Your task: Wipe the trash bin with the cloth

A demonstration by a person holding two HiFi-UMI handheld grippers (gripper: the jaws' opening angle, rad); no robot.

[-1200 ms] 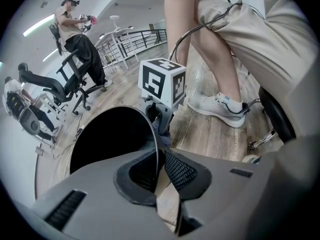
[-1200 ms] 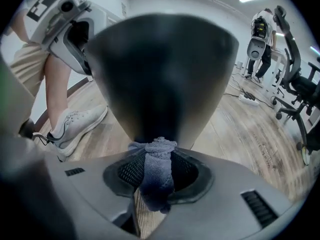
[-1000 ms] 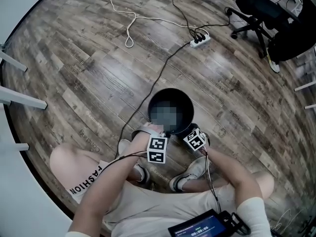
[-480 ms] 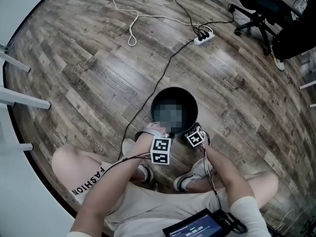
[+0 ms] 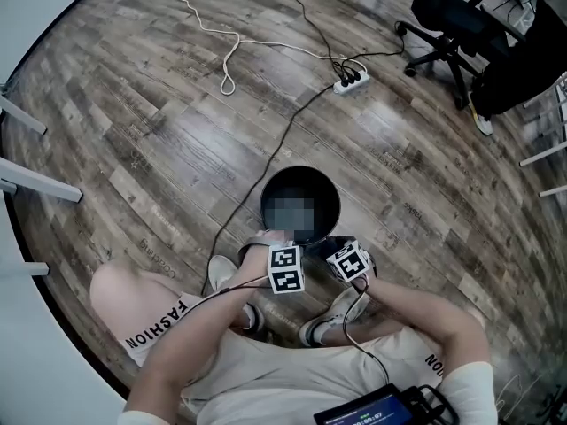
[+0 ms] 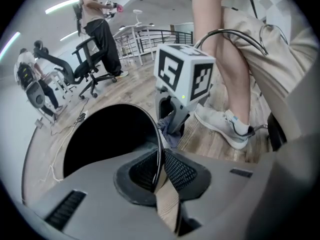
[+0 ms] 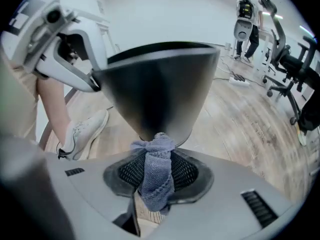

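Left gripper (image 6: 161, 156): jaws pinching bin (image 6: 107, 134) rim, thin edge running between pads; wall under rim hiding behind gripper body. Right gripper (image 7: 157, 156): jaws clamping cloth (image 7: 156, 176), bunched tip pressing on bin's outer wall just ahead; cloth tail dropping out of sight below jaws. Far beyond: chair (image 7: 292, 69), blurring at edge.

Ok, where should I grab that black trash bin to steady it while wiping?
Its thin top rim, near side, from above: one jaw inside, one outside. The bin's mouth faces up, and its round body is too wide to span. The left gripper pinches it that way.
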